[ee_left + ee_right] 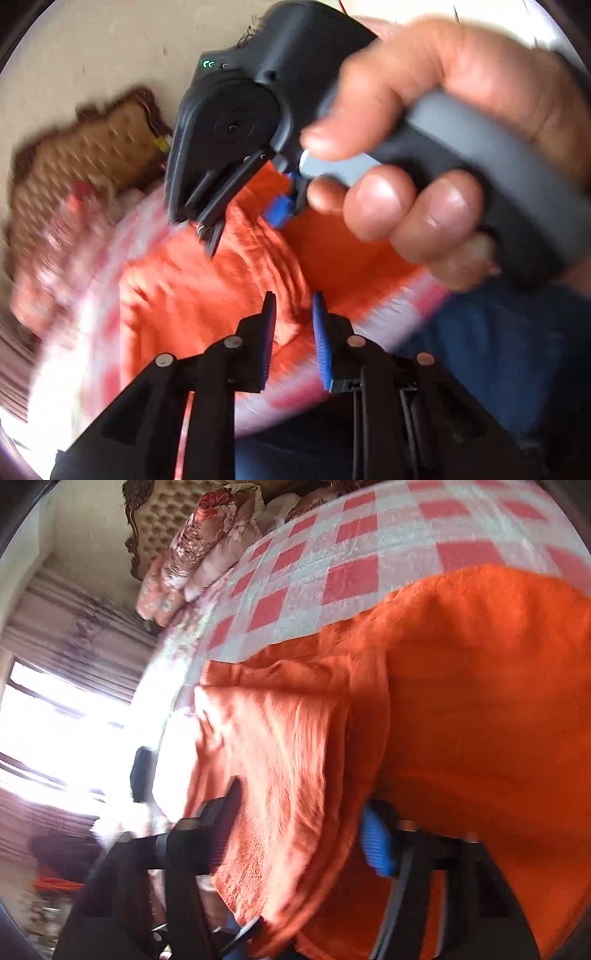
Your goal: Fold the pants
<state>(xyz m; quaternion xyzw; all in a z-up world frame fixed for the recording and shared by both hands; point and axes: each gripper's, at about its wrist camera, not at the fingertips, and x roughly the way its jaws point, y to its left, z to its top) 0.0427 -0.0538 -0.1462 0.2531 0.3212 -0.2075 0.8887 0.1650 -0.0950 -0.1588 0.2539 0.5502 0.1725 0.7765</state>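
The orange pants (461, 686) lie on a red and white checked bedspread (332, 546). In the right wrist view a thick folded edge of the pants hangs between the fingers of my right gripper (299, 834), which stand wide apart around it. In the left wrist view my left gripper (293, 325) hovers over the pants (207, 288), fingers a small gap apart with nothing between them. The right gripper (251, 210), held by a hand (424, 147), is above the pants just ahead of the left one.
Floral pillows (199, 542) and a tufted brown headboard (162, 513) stand at the head of the bed. A bright window with curtains (55, 716) is to the left. The person's blue-clad legs (498, 350) are at the near edge of the bed.
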